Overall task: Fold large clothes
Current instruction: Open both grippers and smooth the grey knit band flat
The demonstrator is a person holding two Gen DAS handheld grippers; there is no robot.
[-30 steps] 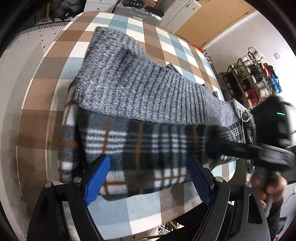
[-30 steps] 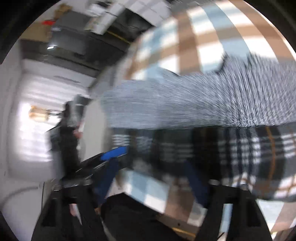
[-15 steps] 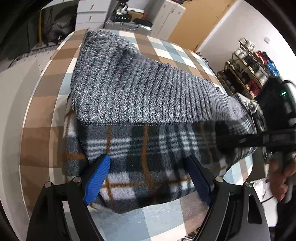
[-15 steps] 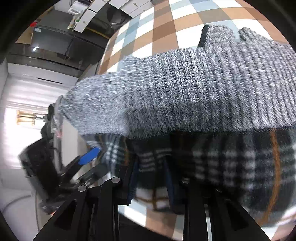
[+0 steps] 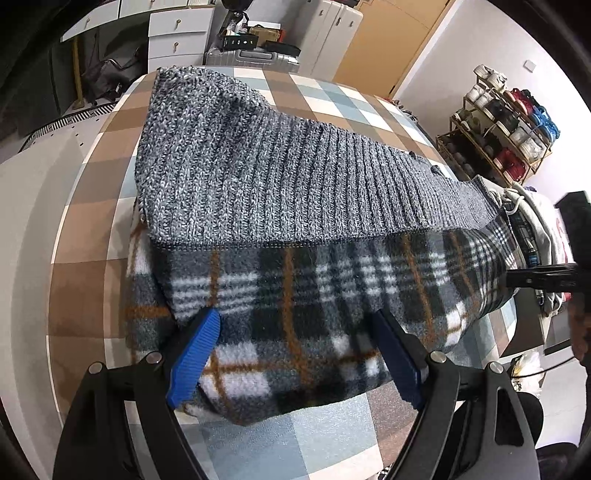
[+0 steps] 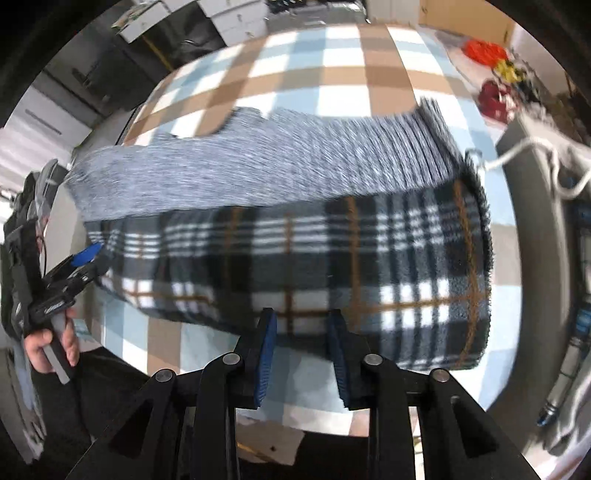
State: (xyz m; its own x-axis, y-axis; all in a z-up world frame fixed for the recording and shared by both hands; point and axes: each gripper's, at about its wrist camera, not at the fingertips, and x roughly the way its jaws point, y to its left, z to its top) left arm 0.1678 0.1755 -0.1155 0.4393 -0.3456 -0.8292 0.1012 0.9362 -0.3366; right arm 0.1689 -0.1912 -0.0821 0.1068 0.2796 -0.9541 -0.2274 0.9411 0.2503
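Note:
A folded plaid fleece garment in black, white and orange lies on the checked tablecloth, with a grey knit sweater folded on top of it. My left gripper is open, its blue fingers astride the fleece's near edge. In the right wrist view the fleece and sweater fill the middle. My right gripper stands partly open at the fleece's near edge, holding nothing. The left gripper also shows at the left of the right wrist view.
A shoe rack stands at the right and a pile of other clothes lies just beyond the fleece's right end. A suitcase and white drawers stand behind the table.
My right gripper has let go of the fleece's edge, opened and drawn back. My left gripper stays open at the fleece's near edge.

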